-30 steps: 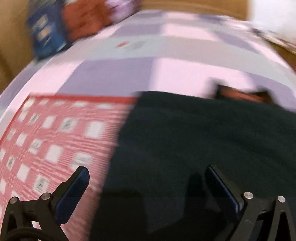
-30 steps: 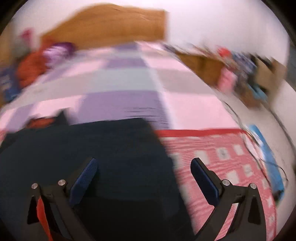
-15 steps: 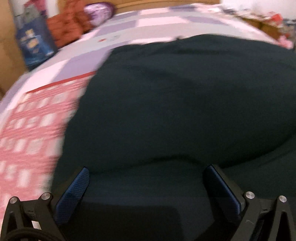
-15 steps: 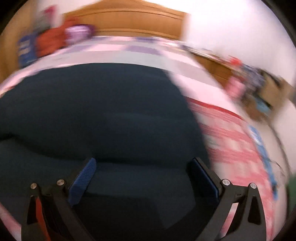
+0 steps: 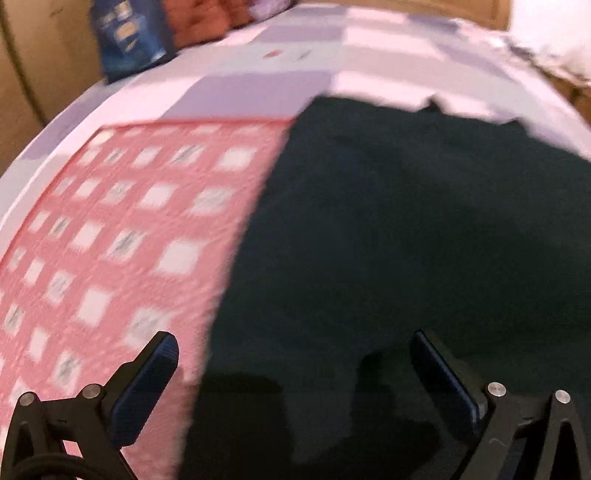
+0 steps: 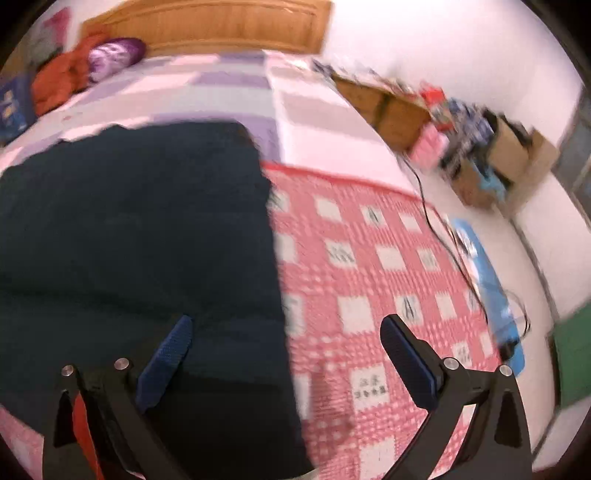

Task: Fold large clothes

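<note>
Straight ahead at 12 o'clock of both tongs: dark garment (image 5: pixel 406 229) lies flat on pink checked mat (image 5: pixel 122 229) over bed (image 5: pixel 258 85); long axis runs away from cameras toward headboard (image 6: pixel 221 26)

Left tongs (image 5: pixel 291 347) straddle garment's left edge, right tongs (image 6: pixel 284 332) its right edge; equally near

Both spread wide, holding nothing

Cloth soft, matte, limp; mat woven, blurred

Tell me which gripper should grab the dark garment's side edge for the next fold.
Probably right. The right gripper is open with the dark garment edge running between its fingers, over the pink checked mat. The left gripper also straddles an edge, but that view is blurrier; it's close.
</note>
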